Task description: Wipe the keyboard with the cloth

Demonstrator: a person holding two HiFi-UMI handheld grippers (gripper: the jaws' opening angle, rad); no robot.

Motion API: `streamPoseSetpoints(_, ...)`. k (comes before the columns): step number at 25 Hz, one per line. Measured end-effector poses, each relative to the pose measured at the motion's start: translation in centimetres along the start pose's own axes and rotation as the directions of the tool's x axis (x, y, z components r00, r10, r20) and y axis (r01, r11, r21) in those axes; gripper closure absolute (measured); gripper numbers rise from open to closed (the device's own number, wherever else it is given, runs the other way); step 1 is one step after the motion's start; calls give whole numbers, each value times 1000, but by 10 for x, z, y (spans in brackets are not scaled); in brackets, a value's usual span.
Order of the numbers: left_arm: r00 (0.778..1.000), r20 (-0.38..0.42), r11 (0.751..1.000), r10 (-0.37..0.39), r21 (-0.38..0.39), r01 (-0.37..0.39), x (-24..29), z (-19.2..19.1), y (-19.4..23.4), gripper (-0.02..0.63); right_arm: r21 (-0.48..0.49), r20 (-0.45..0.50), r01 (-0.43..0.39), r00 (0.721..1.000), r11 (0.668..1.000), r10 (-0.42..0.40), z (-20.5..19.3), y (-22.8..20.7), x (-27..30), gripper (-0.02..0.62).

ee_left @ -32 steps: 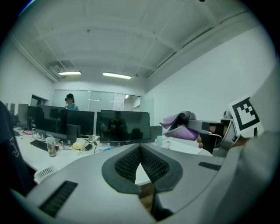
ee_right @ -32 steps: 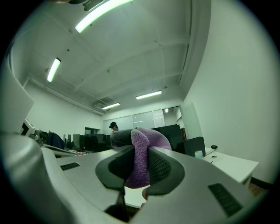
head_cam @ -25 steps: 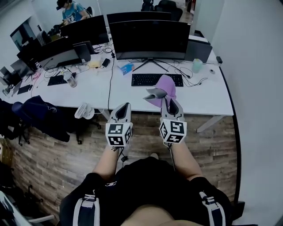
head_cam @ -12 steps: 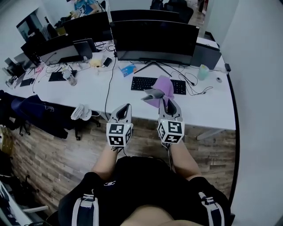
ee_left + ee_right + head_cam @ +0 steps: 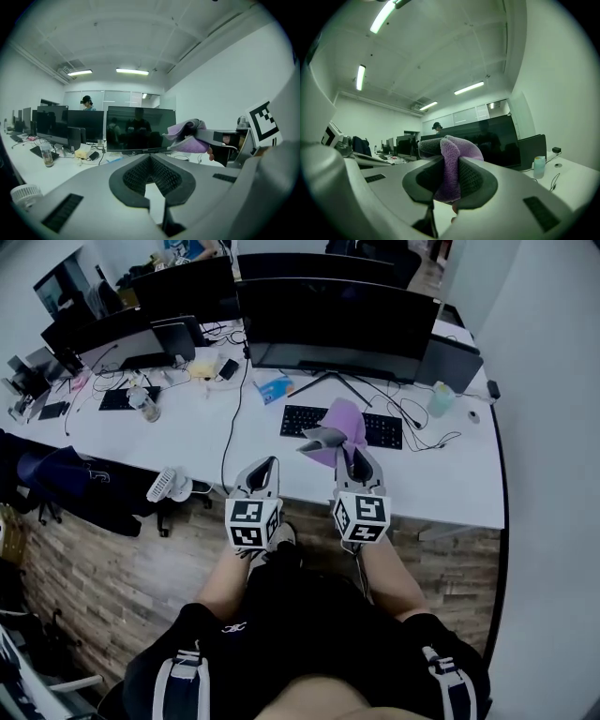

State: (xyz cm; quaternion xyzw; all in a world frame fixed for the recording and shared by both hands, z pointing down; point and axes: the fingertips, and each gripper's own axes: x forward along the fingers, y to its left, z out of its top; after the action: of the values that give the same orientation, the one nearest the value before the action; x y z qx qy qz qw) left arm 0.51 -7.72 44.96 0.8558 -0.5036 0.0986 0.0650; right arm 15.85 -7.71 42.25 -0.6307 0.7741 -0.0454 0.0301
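1. Right gripper [image 5: 449, 180] is clamped on the purple cloth [image 5: 451, 157]. A fold is pinched between the pads, and the rest bunches up past the jaw tips. That loose bunch is likely meant as the wiping face.
2. Left gripper [image 5: 150, 159] has its jaws closed together with nothing between them. It's held level, just beside the right one, and looks like the idle hand for this job.
3. In the head view both grippers hang in the air on the near side of the desk [image 5: 441, 486], touching nothing.
4. Keyboard [image 5: 298, 422] lies on the desk in front of the monitor [image 5: 337, 320]. The cloth overlaps it in that view but isn't down on it.
5. Judgement: wiping hasn't started. The next step is to reach forward and lower the cloth onto the keys. The loose cables beside the keyboard are a snag risk.
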Motion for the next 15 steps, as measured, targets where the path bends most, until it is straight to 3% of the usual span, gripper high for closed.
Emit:
streamPoseSetpoints(8,996,50,997,-80,4,80,84,31,41,594,-52,-7,52,999,997,-53,5,-12,84,505)
streamPoseSetpoints(15,996,52,997,-72,-32,74,135,41,120,595,-70,-20,69,997,995,-70,2,0,172,505)
